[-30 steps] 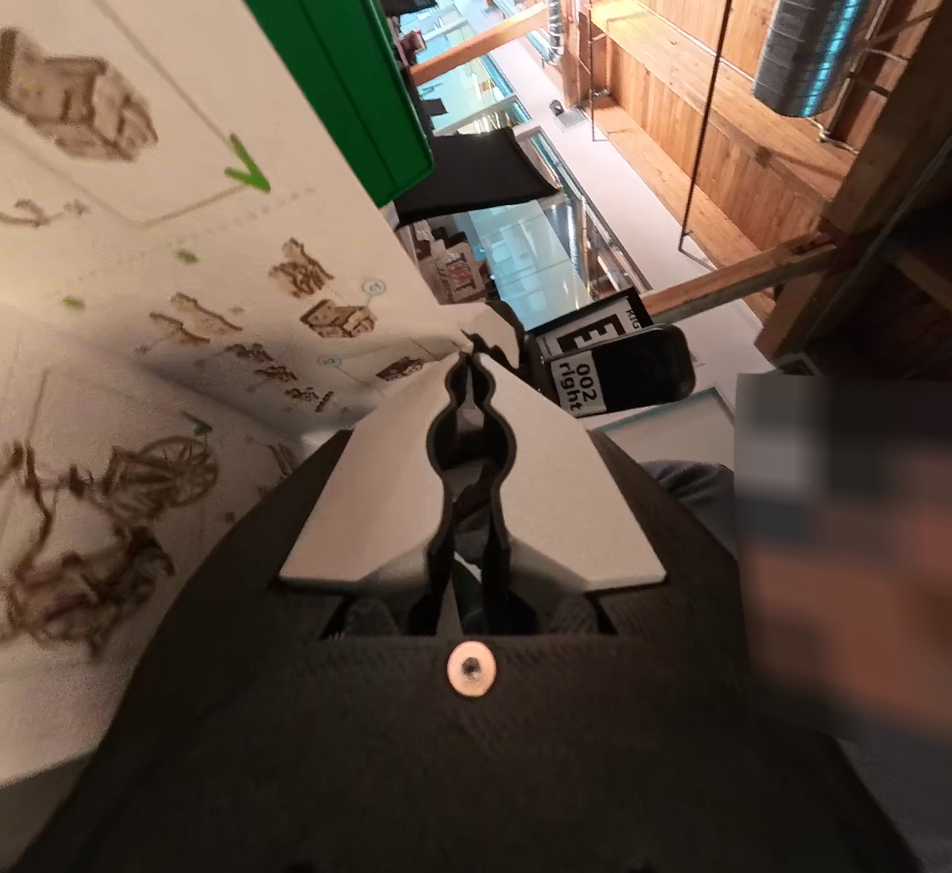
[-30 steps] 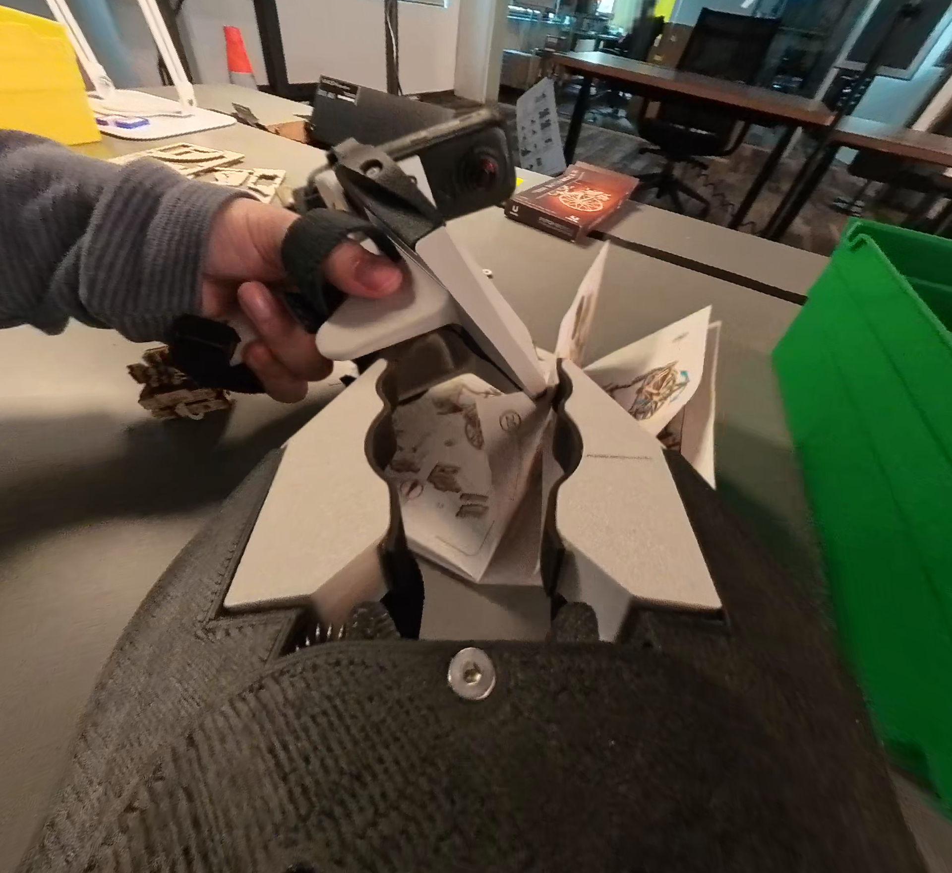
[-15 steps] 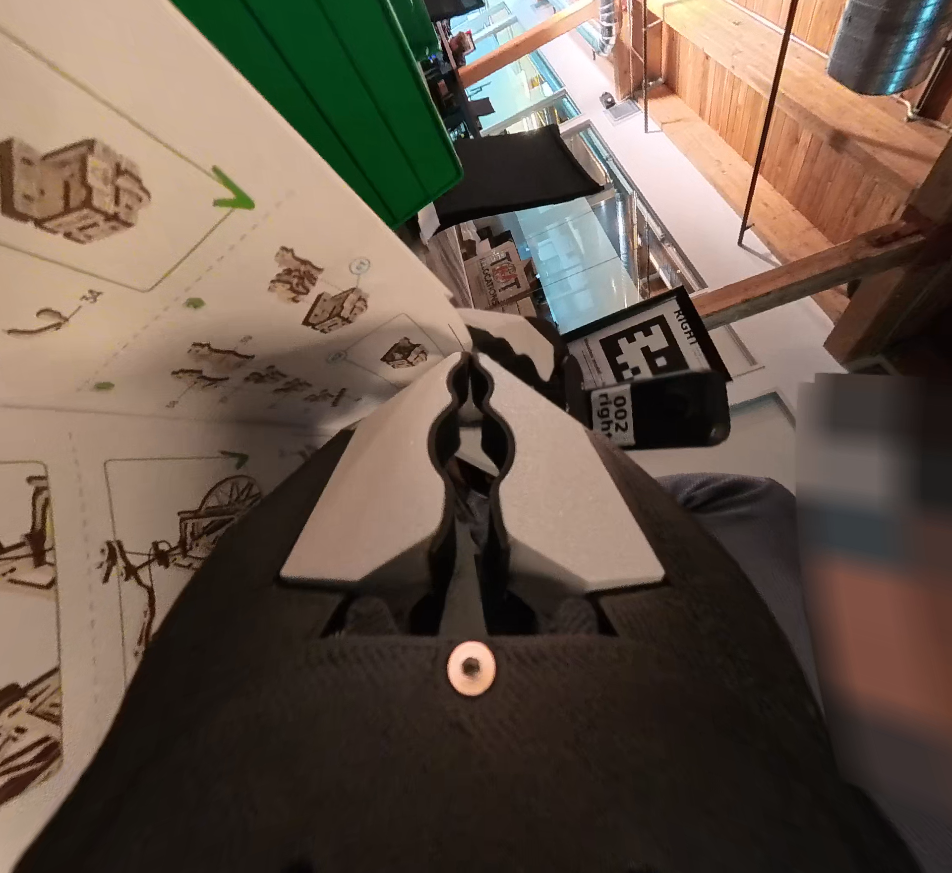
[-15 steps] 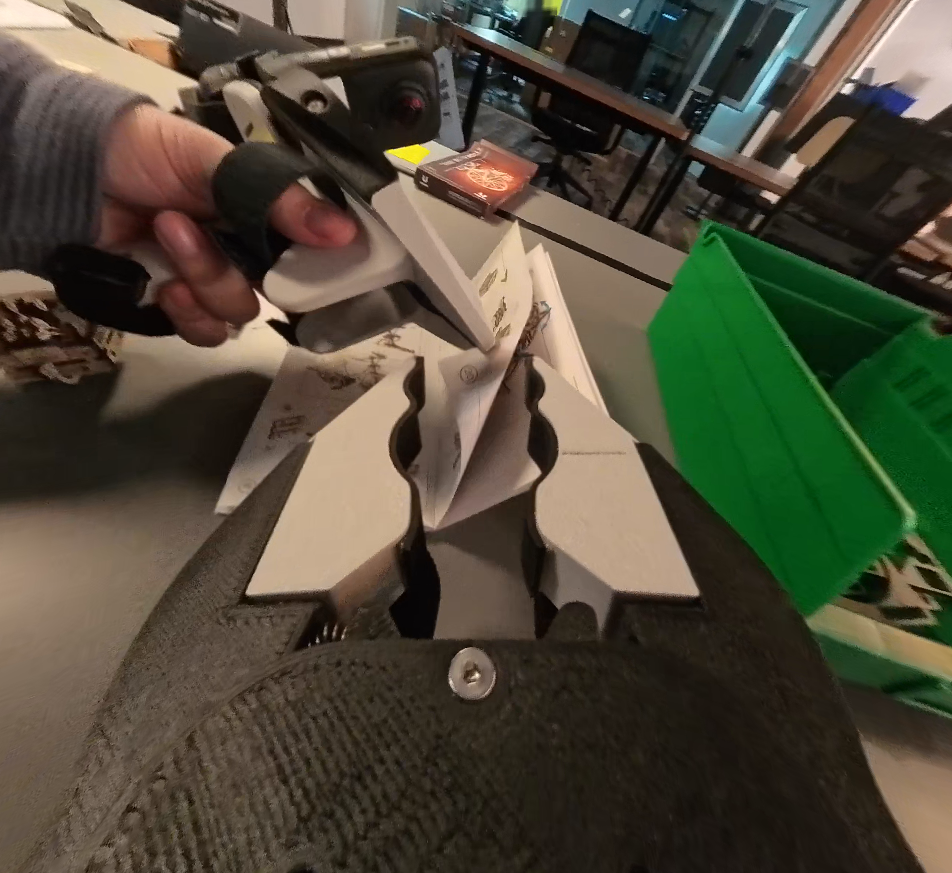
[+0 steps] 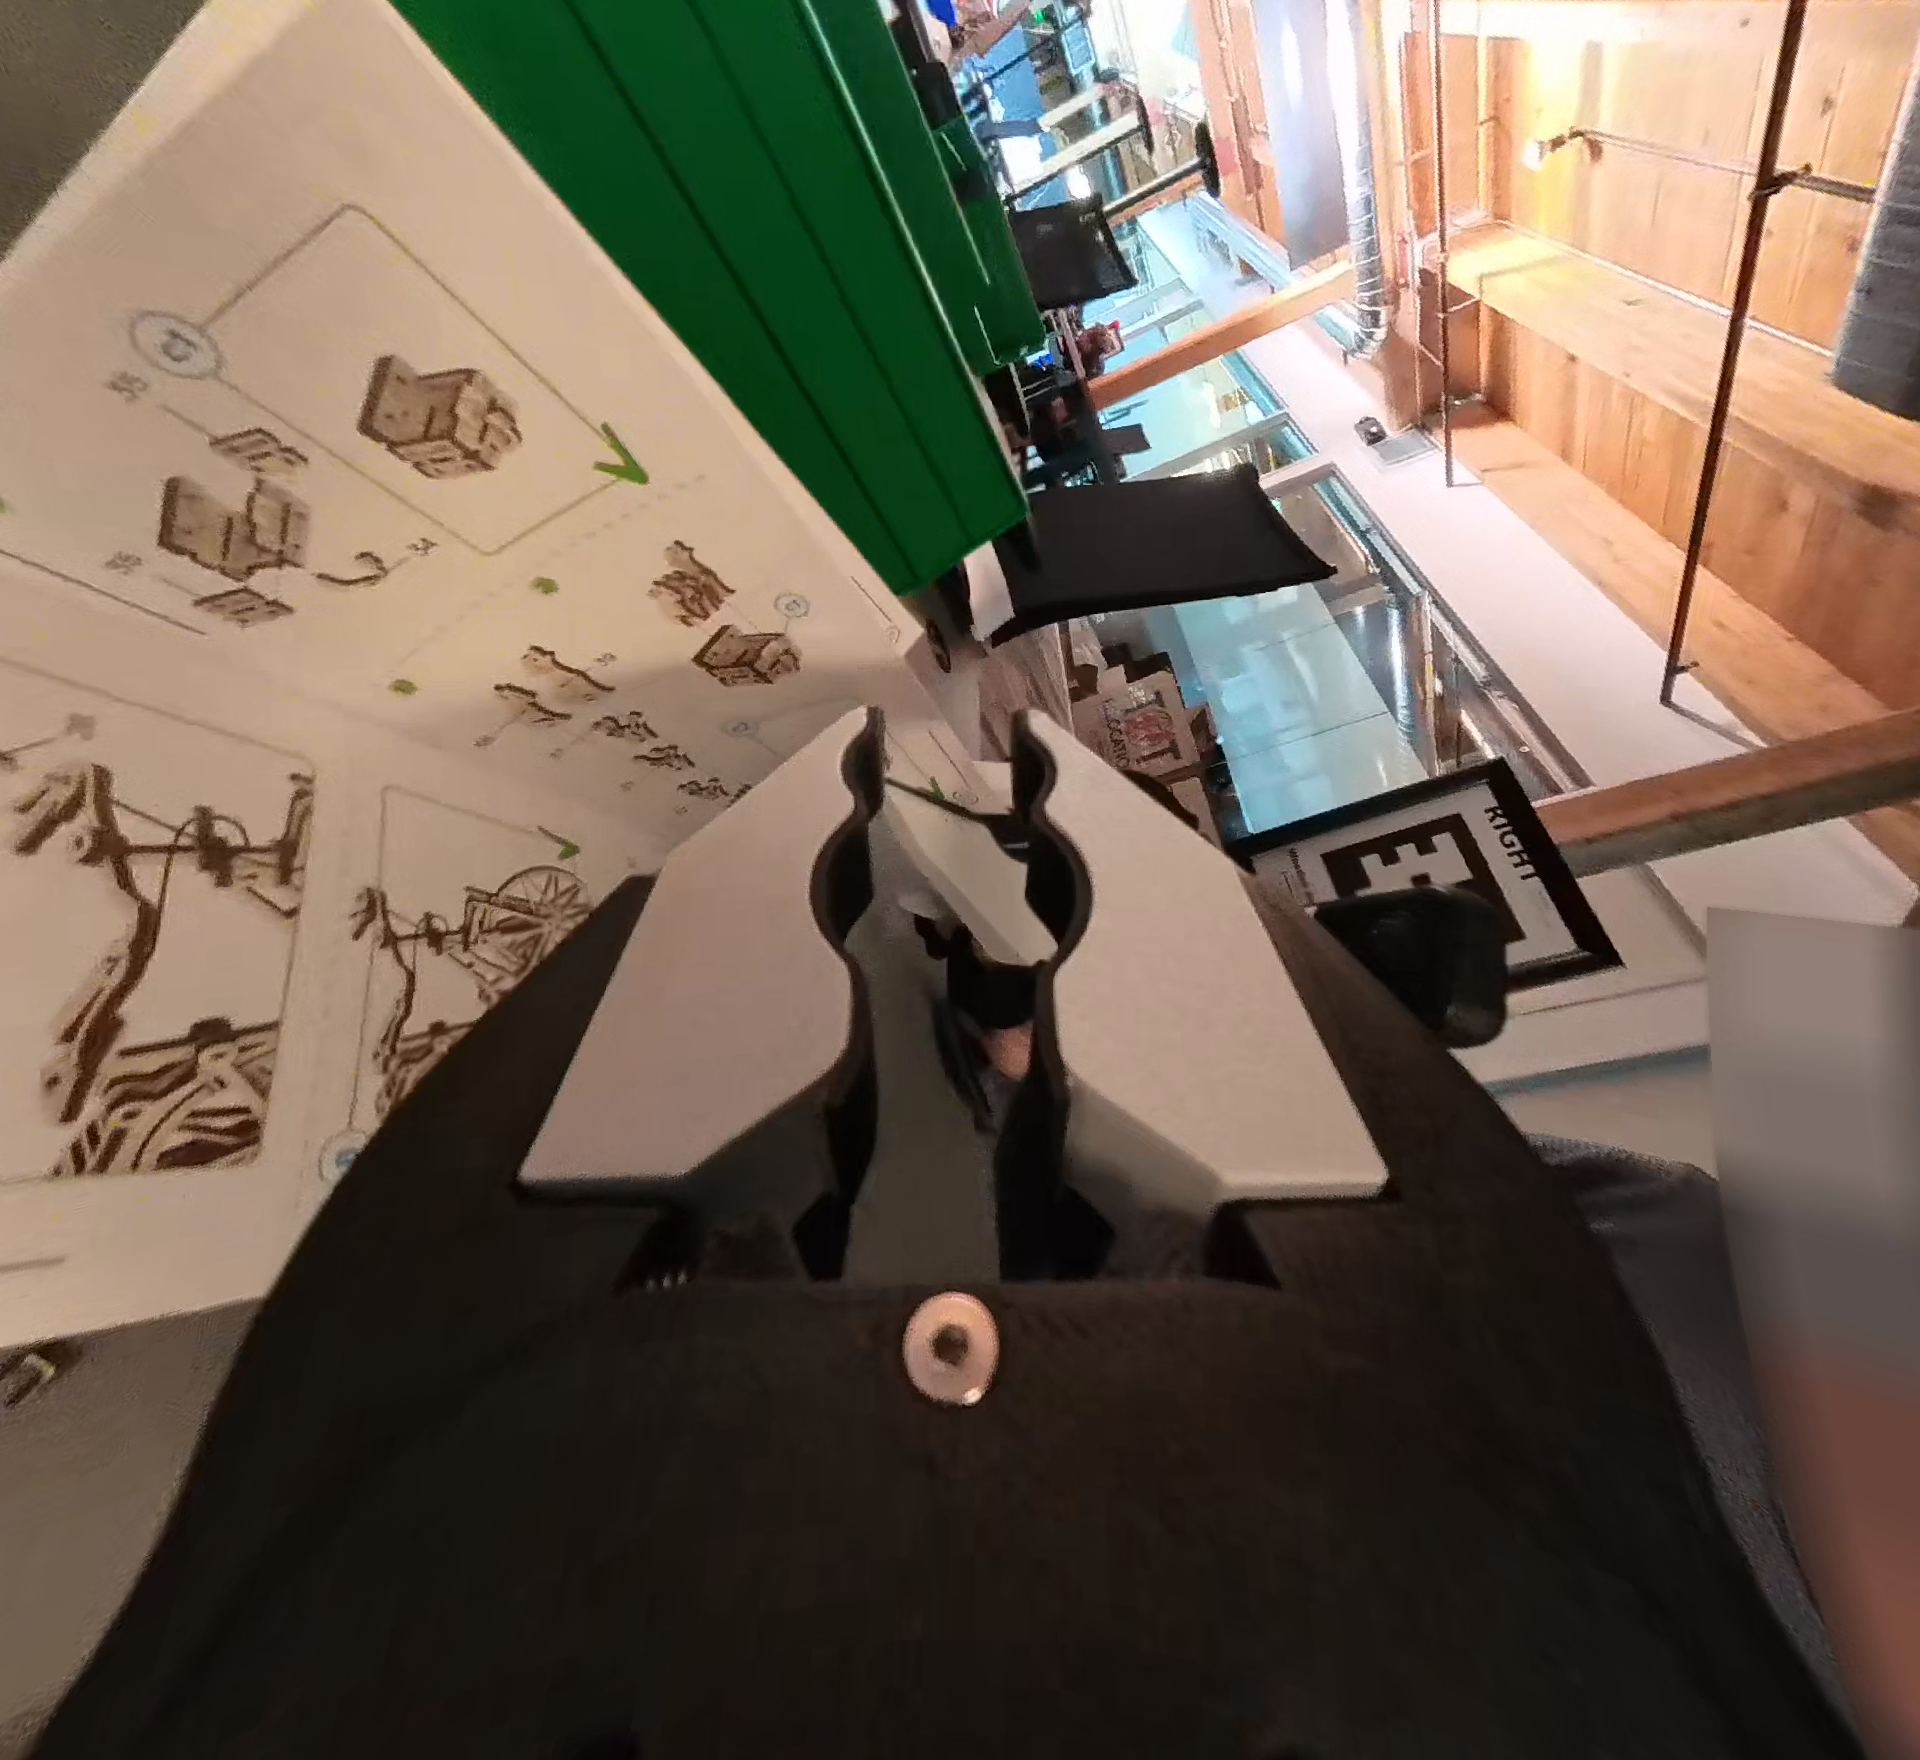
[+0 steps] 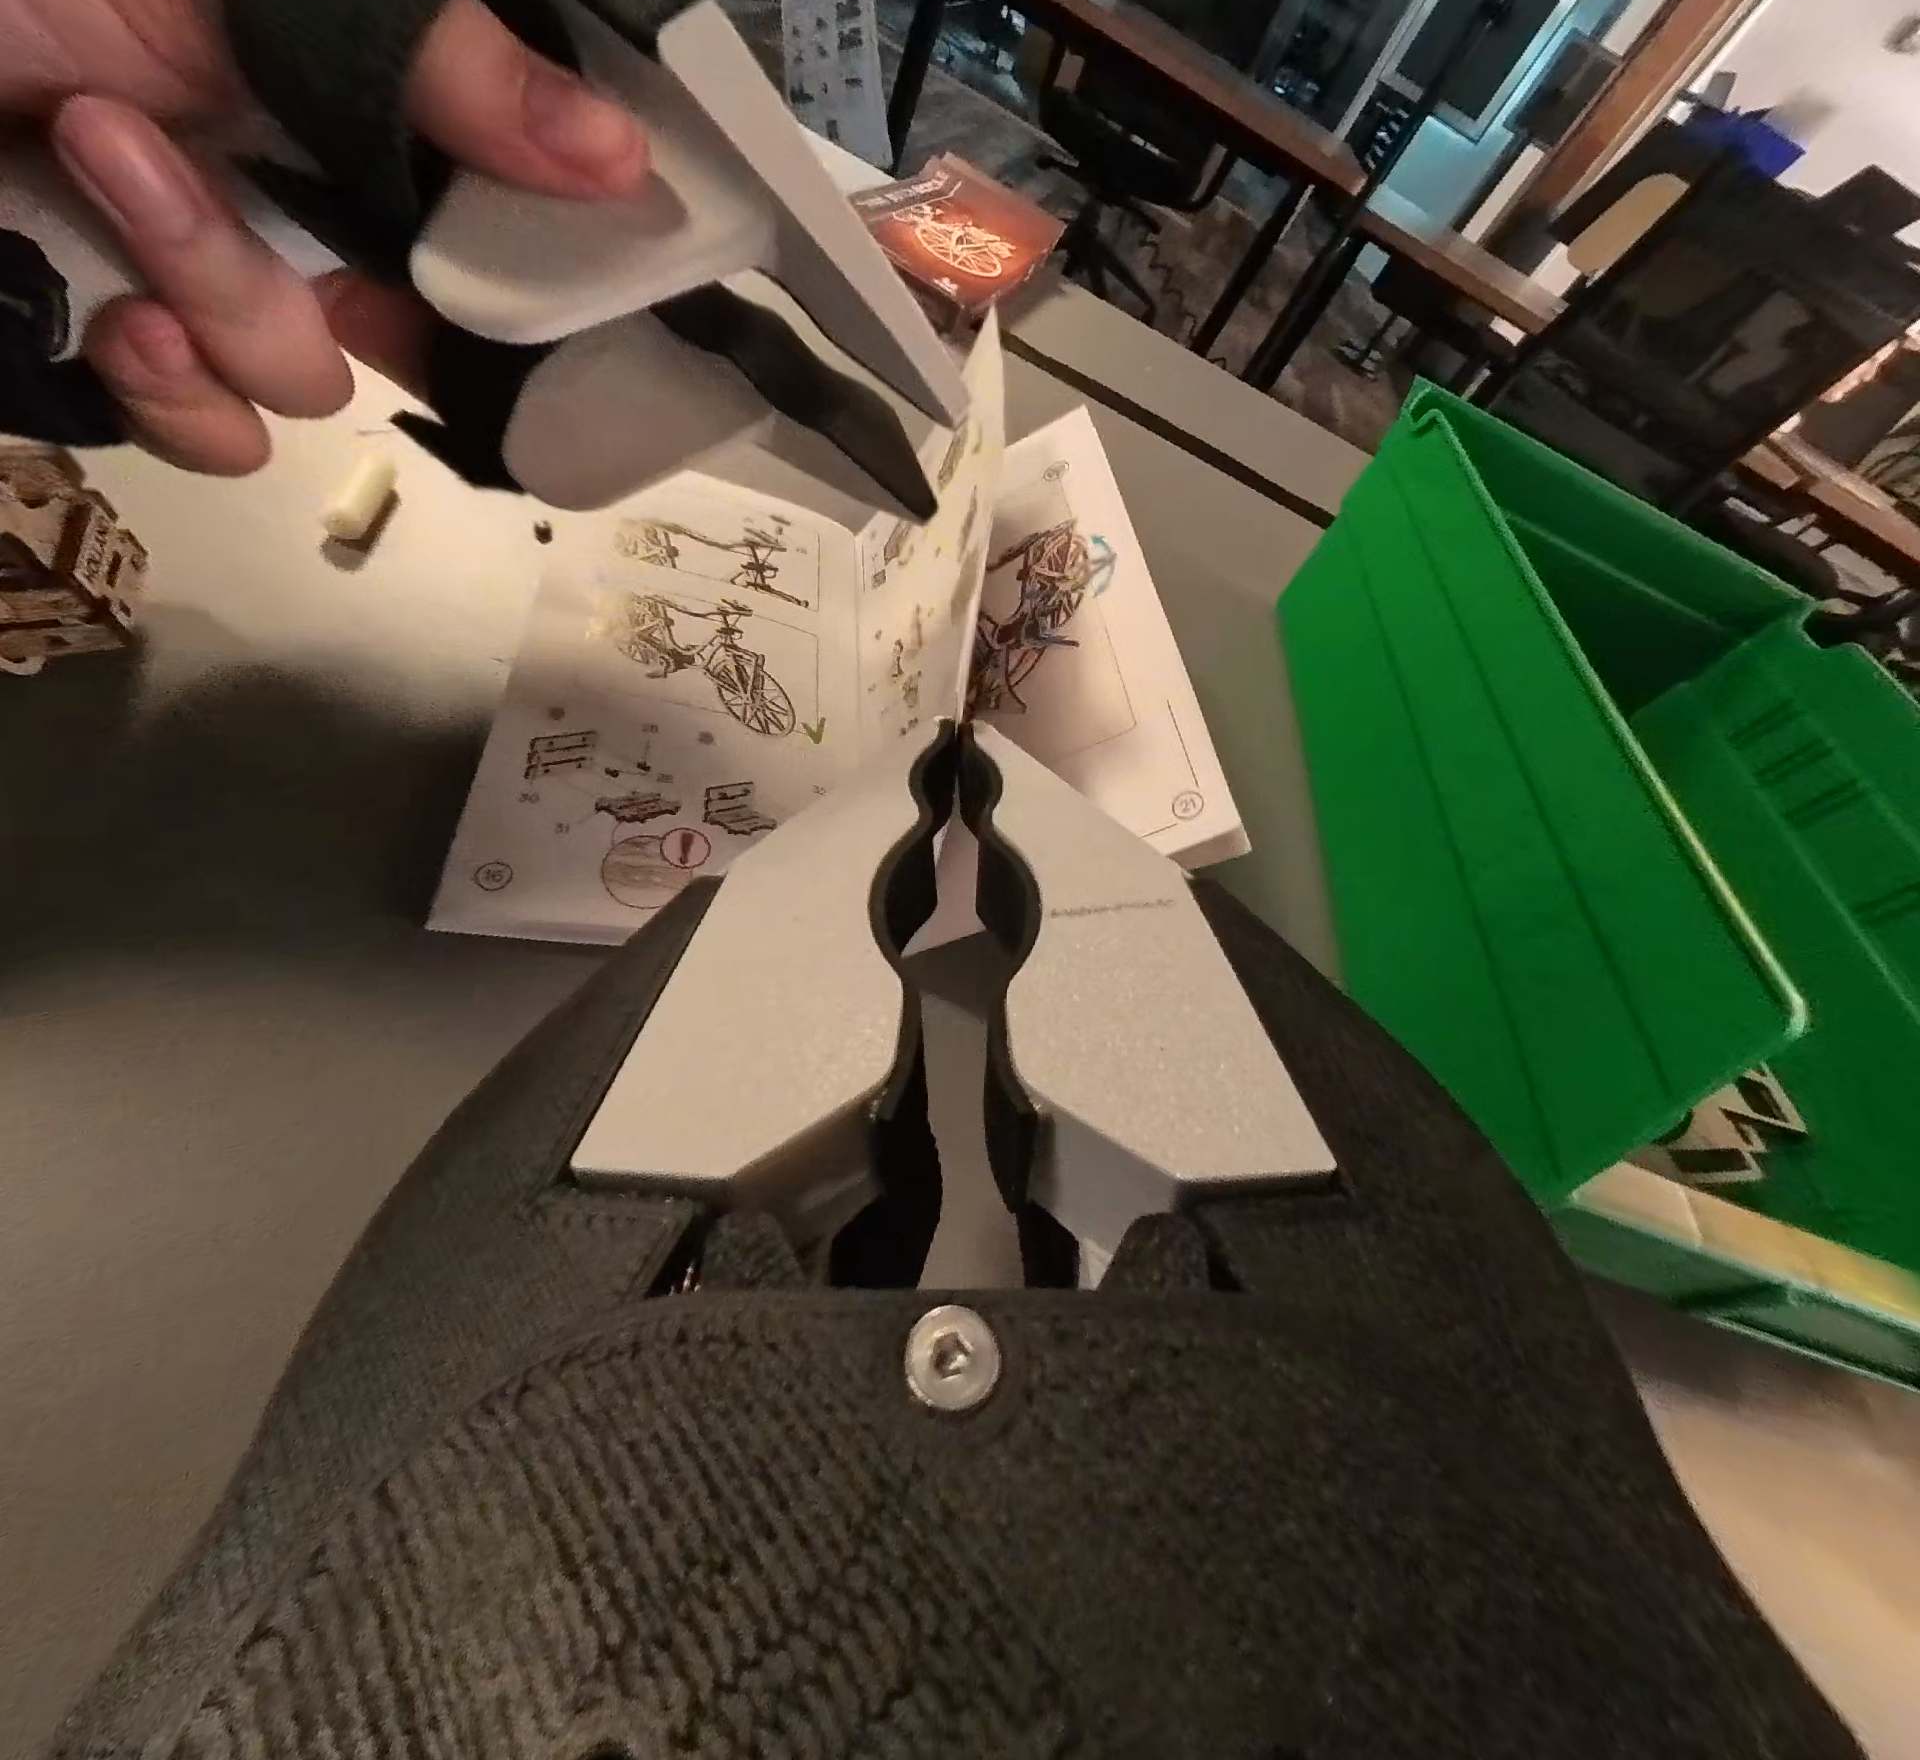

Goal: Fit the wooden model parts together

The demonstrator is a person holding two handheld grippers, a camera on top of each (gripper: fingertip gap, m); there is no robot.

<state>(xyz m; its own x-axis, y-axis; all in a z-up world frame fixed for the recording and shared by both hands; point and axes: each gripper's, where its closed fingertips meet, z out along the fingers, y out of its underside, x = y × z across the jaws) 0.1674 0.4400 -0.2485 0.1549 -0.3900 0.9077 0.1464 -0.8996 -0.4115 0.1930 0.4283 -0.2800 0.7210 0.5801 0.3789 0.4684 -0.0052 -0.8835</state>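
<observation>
Both grippers are now trading the instruction booklet (image 6: 727,671) page: right gripper (image 6: 958,754) pinching it closed, left gripper (image 5: 945,754) parting, empty; assembly apparently waiting.

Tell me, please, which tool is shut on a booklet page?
The right tool, clamped on the upright page; the left tool stands open.

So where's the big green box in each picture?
Left wrist view: the green bin runs along the top, from upper left toward the middle, just past the instruction booklet.
Right wrist view: the green bin sits at the right side on the table, right of the booklet.
Shared landmark: the open instruction booklet beside the bin.
</observation>
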